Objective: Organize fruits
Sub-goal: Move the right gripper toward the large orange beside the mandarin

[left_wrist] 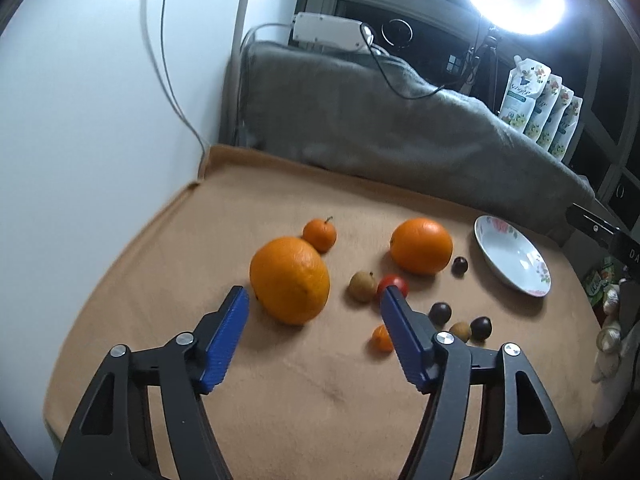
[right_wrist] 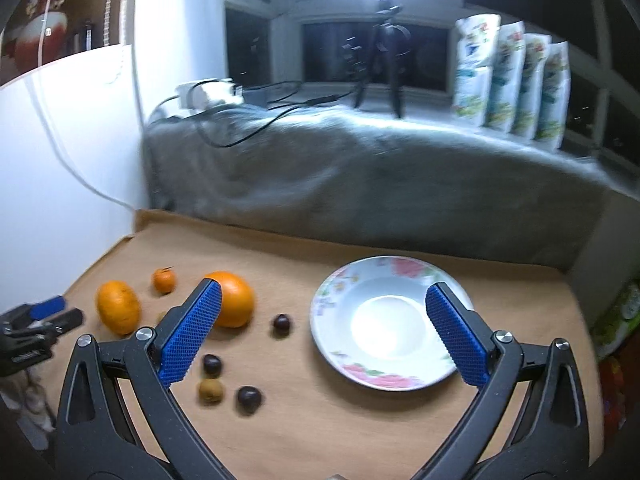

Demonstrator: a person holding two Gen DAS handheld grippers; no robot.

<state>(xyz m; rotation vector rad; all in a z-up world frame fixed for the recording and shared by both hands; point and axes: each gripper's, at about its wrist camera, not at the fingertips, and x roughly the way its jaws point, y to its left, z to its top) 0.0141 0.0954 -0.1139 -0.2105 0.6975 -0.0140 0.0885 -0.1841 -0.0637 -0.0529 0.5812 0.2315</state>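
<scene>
I see left gripper (left_wrist: 314, 294) jaws apart, empty, just short of big orange (left_wrist: 290, 280). Right gripper (right_wrist: 322, 300) jaws wide apart, empty, above floral plate (right_wrist: 332, 344).

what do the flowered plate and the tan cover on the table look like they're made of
The white plate with pink flower print looks like glazed ceramic or porcelain: its centre throws back a bright glare from the lamp, though glossy melamine can't be ruled out. The tan table cover looks like soft matte fabric, perhaps fleece: no shine, slight dimples, and a folded, raised edge at the far side.
</scene>
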